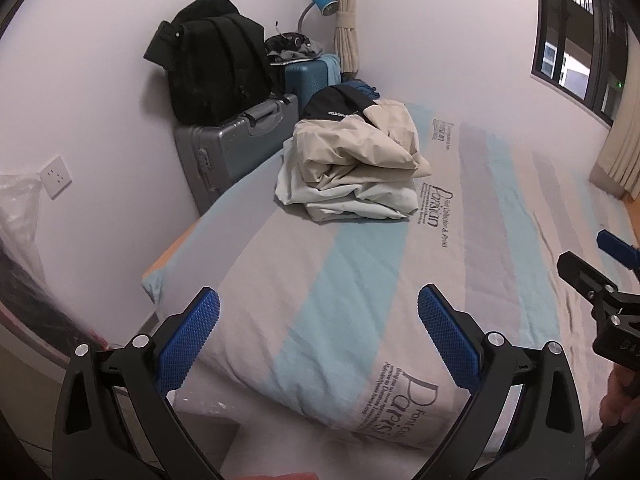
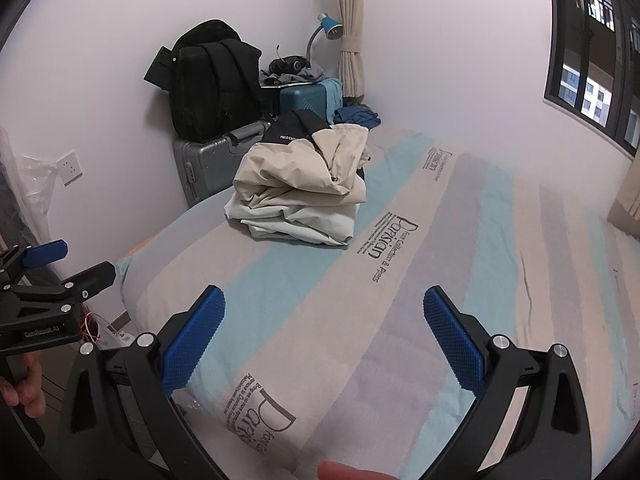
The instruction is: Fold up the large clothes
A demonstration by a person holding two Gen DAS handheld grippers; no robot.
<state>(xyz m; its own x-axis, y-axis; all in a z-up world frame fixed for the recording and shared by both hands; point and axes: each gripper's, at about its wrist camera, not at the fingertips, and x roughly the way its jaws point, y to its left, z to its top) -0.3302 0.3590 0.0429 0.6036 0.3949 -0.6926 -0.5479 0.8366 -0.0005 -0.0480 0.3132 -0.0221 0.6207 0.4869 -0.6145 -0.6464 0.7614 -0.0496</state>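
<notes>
The folded clothes (image 1: 352,164) lie well beyond both spread, empty grippers (image 1: 319,300).

"Parisian" with "Font Collection & Press" is printed repeatedly on the striped bedsheet (image 2: 400,236); the jacket's (image 2: 304,168) black collar reads "FIELD EXP…".

Open bedspread (image 2: 400,320) ahead; clothes pile (image 2: 300,196) blocks far end; suitcase (image 1: 232,148) beyond.

Each black plastic left gripper (image 1: 319,320) and right gripper (image 2: 324,320) carries blue knurled pads (image 1: 188,344) inside its jaws. Silver screw heads (image 1: 139,341) sit behind them. White lettering marks the left gripper's body.
</notes>
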